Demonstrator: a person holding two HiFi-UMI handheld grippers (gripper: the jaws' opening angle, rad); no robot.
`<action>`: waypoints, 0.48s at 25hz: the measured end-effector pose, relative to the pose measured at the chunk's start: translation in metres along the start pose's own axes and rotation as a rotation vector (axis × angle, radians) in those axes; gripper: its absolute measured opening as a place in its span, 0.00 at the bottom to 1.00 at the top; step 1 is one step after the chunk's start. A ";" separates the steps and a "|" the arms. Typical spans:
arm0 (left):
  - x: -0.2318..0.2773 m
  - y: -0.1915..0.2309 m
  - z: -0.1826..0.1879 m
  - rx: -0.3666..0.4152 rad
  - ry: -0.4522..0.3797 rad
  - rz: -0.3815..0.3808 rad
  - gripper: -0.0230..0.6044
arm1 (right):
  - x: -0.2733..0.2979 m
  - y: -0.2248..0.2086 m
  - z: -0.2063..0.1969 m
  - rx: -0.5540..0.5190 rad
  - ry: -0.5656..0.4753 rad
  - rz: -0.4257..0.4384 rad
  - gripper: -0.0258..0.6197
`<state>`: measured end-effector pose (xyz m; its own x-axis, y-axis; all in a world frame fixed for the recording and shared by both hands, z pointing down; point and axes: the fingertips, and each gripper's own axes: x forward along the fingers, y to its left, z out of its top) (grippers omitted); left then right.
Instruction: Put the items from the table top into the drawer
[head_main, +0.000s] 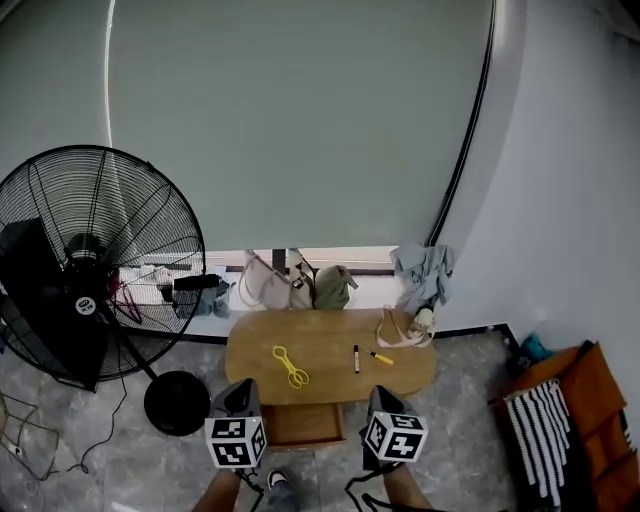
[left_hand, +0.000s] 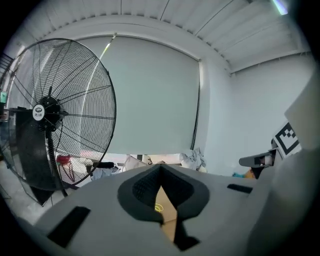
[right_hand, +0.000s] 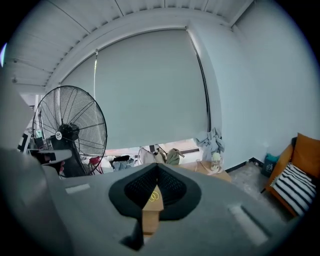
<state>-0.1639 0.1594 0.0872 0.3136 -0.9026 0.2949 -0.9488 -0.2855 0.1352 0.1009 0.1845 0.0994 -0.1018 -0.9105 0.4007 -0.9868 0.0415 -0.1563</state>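
An oval wooden table (head_main: 258, 345) stands ahead of me. On it lie a yellow scissors-shaped tool (head_main: 291, 366), a black pen (head_main: 356, 358) and a yellow pen (head_main: 381, 357). At its right end is a pinkish strap with a small pale object (head_main: 405, 328). A wooden drawer (head_main: 305, 424) shows under the table's front edge. My left gripper (head_main: 237, 393) (left_hand: 160, 167) and right gripper (head_main: 383, 400) (right_hand: 158, 166) hover short of the table on either side of the drawer, both shut and holding nothing. The yellow tool (left_hand: 159, 207) (right_hand: 154, 195) shows past each pair of jaws.
A big black floor fan (head_main: 95, 260) with a round base (head_main: 176, 402) stands at the left. Bags (head_main: 290, 285) and a grey cloth (head_main: 422, 272) lie on the sill behind the table. An orange chair with a striped cushion (head_main: 560, 410) is at the right.
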 end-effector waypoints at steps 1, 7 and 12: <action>0.011 0.003 0.005 0.001 -0.001 -0.002 0.03 | 0.010 0.000 0.007 -0.001 -0.001 0.001 0.05; 0.074 0.032 0.028 -0.014 -0.008 -0.004 0.03 | 0.077 0.009 0.043 -0.021 -0.002 0.009 0.05; 0.116 0.059 0.032 -0.044 0.013 0.017 0.03 | 0.123 0.021 0.060 -0.034 0.015 0.023 0.05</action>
<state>-0.1852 0.0276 0.0995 0.2981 -0.9027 0.3103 -0.9516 -0.2555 0.1711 0.0756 0.0486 0.0912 -0.1259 -0.9029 0.4111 -0.9879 0.0763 -0.1351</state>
